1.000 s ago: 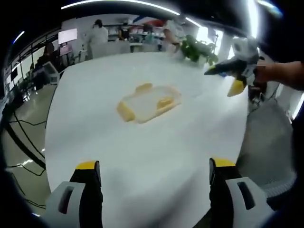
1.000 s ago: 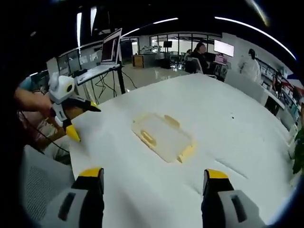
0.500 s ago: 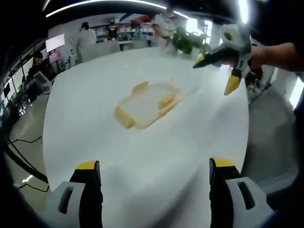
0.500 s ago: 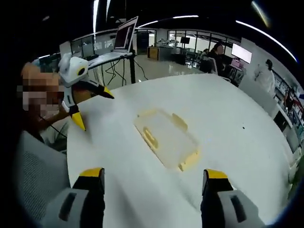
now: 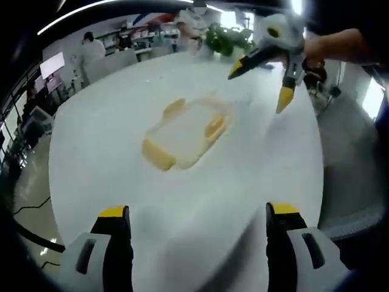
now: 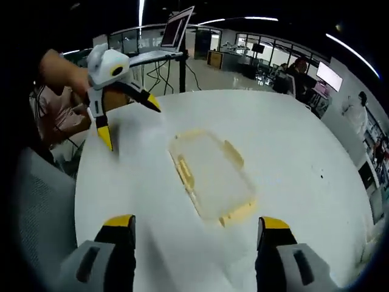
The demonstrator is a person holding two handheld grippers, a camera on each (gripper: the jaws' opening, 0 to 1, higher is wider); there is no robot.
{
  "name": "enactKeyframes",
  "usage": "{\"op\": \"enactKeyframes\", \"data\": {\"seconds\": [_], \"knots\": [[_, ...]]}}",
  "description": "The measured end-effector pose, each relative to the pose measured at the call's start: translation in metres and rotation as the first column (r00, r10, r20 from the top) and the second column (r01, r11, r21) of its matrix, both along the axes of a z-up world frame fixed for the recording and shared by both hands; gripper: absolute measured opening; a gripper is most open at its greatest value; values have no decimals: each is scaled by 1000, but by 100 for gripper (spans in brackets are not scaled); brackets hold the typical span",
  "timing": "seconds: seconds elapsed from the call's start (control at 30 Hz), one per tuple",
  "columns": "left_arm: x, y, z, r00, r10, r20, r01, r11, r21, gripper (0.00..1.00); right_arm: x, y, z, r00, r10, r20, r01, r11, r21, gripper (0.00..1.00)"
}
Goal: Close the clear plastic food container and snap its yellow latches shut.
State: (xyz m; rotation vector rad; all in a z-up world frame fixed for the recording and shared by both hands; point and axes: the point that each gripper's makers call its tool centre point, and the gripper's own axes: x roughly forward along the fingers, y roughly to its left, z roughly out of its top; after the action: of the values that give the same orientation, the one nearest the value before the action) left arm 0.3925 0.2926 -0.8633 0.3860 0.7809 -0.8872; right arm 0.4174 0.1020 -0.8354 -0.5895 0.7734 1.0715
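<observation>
1. A white round desk (image 5: 121,158) is carrying the clear plastic food container (image 5: 185,131), and around it an open office is showing: a potted green plant (image 5: 222,38) is standing at the far edge of the desk in the left gripper view, and people are standing and sitting far behind.
2. In the right gripper view an open laptop (image 6: 177,30) is resting on a raised stand behind the desk, and a grey mesh chair (image 6: 36,207) is just beside the desk edge at the left.
3. The container is lying flat near the middle of the desk with its lid resting on it; yellow latches (image 6: 184,172) are sitting along its sides, and one yellow latch (image 5: 157,155) is at the end nearest to the left gripper. I cannot tell whether the latches are snapped.
4. The left gripper (image 5: 196,213) is hovering above the near desk edge with its fingers wide apart and nothing between them; the container is ahead of it, well apart, between the lines of the two fingers.
5. The right gripper (image 6: 197,224) is also having its fingers spread apart and empty; the container is lying ahead, near but not touching.
6. Each gripper is appearing in the other view, held by a hand (image 6: 73,76), raised above the desk, and nothing is standing between the fingers and the container.
</observation>
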Motion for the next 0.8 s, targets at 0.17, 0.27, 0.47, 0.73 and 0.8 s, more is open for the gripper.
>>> {"op": "enactKeyframes", "data": {"seconds": [0.17,0.27,0.47,0.73,0.8], "knots": [[12,-2,-1,998,-58,7,58,998,26,90,10,0,-6,998,56,1,-56,998,-31,81],[22,1,-2,995,-94,19,93,994,58,87,17,1,-8,996,85,-3,-85,995,-42,81],[44,8,-7,987,-158,32,154,982,109,88,33,1,-11,988,155,-1,-155,985,-79,78],[38,-3,-16,914,-404,-41,406,906,116,88,46,-7,-29,952,302,-54,-307,928,-214,68],[43,0,-17,901,-430,-50,433,890,146,87,50,-6,-32,944,324,-63,-330,919,-217,66]]}}
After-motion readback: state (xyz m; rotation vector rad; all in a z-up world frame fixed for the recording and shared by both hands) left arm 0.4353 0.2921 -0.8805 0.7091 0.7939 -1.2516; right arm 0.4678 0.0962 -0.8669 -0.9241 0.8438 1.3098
